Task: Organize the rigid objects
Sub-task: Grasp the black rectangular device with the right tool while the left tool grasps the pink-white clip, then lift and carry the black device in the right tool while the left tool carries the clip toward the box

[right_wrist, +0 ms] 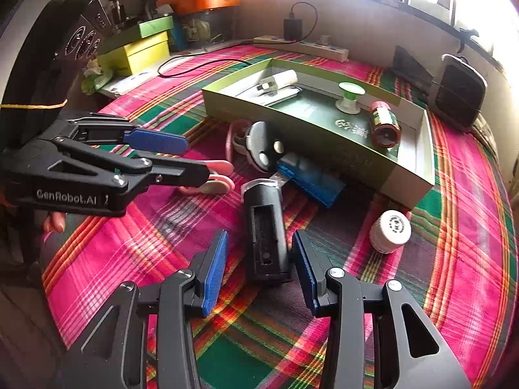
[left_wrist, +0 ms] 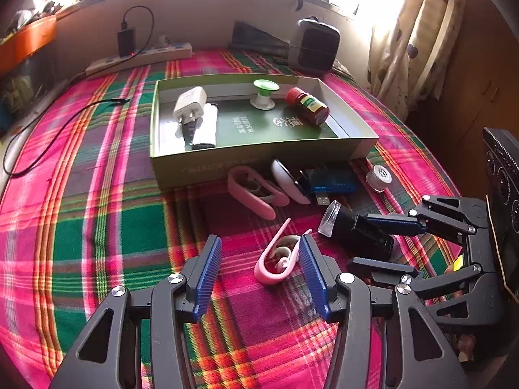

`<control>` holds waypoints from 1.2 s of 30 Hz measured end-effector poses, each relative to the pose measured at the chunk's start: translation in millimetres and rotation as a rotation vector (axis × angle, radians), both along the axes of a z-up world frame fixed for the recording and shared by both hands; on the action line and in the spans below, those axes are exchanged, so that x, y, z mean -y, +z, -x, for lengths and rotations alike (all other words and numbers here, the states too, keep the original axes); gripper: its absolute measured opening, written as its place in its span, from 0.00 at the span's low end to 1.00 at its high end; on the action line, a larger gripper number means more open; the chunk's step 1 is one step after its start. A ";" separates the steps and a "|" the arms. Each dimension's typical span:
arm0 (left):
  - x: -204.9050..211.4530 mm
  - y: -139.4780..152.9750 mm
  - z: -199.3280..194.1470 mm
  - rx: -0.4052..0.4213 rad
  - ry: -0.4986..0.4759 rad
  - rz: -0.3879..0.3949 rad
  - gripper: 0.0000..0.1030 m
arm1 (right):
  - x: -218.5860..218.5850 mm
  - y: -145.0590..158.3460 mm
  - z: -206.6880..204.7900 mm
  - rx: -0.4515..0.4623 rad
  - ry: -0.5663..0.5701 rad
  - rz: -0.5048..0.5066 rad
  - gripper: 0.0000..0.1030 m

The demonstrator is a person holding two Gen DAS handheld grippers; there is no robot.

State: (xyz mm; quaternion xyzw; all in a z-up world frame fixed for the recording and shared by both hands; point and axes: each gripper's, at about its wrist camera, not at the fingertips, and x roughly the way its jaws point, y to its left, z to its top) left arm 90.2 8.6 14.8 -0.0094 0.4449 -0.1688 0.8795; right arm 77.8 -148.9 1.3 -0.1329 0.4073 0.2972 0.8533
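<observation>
Left wrist view: left tool [left_wrist: 259,272] is spread wide, low over the plaid blanket [left_wrist: 107,227]. A pink clip [left_wrist: 275,261] lies between its fingers, touching or nearly touching the right-side pad [left_wrist: 313,272]; nothing pinched. Ahead and to the right, the right tool [left_wrist: 386,246] comes in from the side, spread, w/ a black flashlight [left_wrist: 356,230] lying between its two fingers. Cannot tell if they touch it. Further ahead sits a green box [left_wrist: 259,162] w/ a white charger [left_wrist: 191,103], a white lighter [left_wrist: 206,126], a green-topped spool [left_wrist: 264,95] and a brown bottle w/ red cap [left_wrist: 308,107] inside. Just in front of the box wall: a second pink clip [left_wrist: 253,191], a white oval gadget [left_wrist: 288,181], a blue USB device [left_wrist: 331,181], and a small white cap [left_wrist: 379,178] off to the right.

Right wrist view: right tool [right_wrist: 259,272] is spread, fingers either side of the flashlight [right_wrist: 266,233], whose rear end sits between the pads; right pad [right_wrist: 305,272] is just beside it, left pad [right_wrist: 215,272] apart. Left tool [right_wrist: 194,159] enters from the left, spread, tips around a pink clip [right_wrist: 214,184]. White cap [right_wrist: 389,230] lies to the right, near the box [right_wrist: 324,149]. USB device [right_wrist: 311,178] lies ahead, touching the box wall.
</observation>
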 end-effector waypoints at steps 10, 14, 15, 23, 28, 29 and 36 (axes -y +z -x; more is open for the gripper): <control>14.0 -3.7 -2.8 -0.001 -0.024 -0.048 0.48 | 10.4 0.5 -8.1 -0.019 -0.066 -0.042 0.41; 17.8 -4.2 -3.0 0.007 -0.022 -0.070 0.48 | 11.1 0.8 -7.5 -0.010 -0.081 -0.032 0.33; 19.4 -4.7 -3.2 0.011 -0.022 -0.083 0.48 | 12.5 0.9 -7.5 -0.010 -0.088 -0.034 0.32; 18.1 -5.4 -4.7 0.015 0.002 -0.085 0.48 | 18.7 1.7 -8.9 -0.017 -0.107 -0.055 0.31; 16.2 -5.8 -3.7 0.022 0.027 -0.098 0.39 | 19.4 2.4 -7.9 -0.014 -0.109 -0.059 0.31; 14.9 -5.7 -3.5 0.022 0.033 -0.093 0.38 | 18.9 2.5 -7.8 -0.011 -0.109 -0.058 0.31; 10.5 -5.2 1.3 0.028 0.067 -0.099 0.25 | 17.8 4.0 -1.7 0.010 -0.107 -0.054 0.30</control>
